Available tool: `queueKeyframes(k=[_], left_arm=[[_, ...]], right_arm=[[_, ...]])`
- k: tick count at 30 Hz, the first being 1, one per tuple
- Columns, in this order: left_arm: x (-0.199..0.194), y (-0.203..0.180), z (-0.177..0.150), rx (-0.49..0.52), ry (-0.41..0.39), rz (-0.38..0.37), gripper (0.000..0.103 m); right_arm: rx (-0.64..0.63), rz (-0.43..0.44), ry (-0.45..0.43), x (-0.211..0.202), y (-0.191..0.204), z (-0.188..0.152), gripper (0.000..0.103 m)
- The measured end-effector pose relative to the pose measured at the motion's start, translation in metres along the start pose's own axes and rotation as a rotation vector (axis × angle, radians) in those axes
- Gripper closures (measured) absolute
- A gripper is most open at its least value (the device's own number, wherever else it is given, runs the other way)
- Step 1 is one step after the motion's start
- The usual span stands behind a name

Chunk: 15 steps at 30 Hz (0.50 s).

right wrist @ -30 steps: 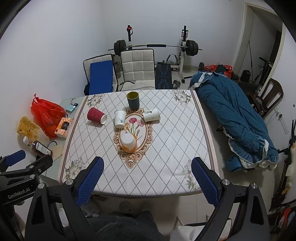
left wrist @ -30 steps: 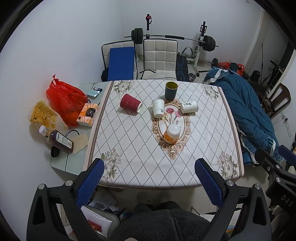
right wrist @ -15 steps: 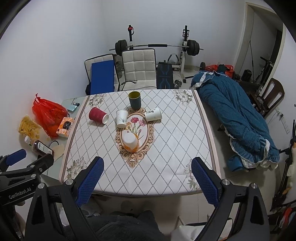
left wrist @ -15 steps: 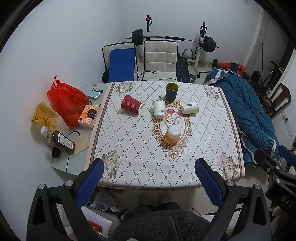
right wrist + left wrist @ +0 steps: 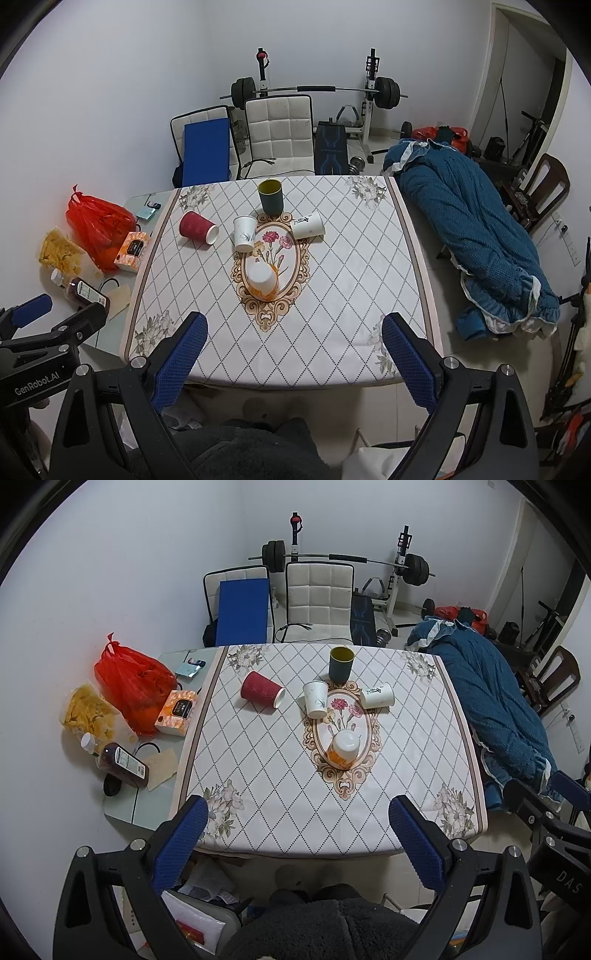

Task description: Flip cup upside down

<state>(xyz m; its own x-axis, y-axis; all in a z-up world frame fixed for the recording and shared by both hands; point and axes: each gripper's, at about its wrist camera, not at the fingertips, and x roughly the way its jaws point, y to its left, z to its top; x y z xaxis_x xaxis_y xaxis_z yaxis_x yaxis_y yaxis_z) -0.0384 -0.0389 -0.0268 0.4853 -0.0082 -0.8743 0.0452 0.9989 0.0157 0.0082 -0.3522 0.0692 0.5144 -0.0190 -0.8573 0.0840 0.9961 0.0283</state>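
- Hovering short of the near desk edge, the left hand-held gripper has its blue pads spread wide, gripping nothing.
- Beside it, the right hand-held gripper is likewise spread wide and empty.
- On the desk, an orange cup stands upside down on the cloth's oval medallion, nearest the fingers.
- Beyond it, a white cup stands upright, and a green cup stands upright farther back.
- A red cup lies on its side to the left; a printed white cup lies on its side to the right.
- A red bag sits off the desk's left side.
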Motion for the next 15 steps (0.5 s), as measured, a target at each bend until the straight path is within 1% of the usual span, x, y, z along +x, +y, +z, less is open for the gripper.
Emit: queueKeyframes(k=[15], left_arm=[[-0.0013, -0.0037, -0.0027, 0.003, 0.009, -0.006, 0.003]], right_arm=[[0.004, 0.003, 0.019, 0.0022, -0.0014, -0.001, 0.005]])
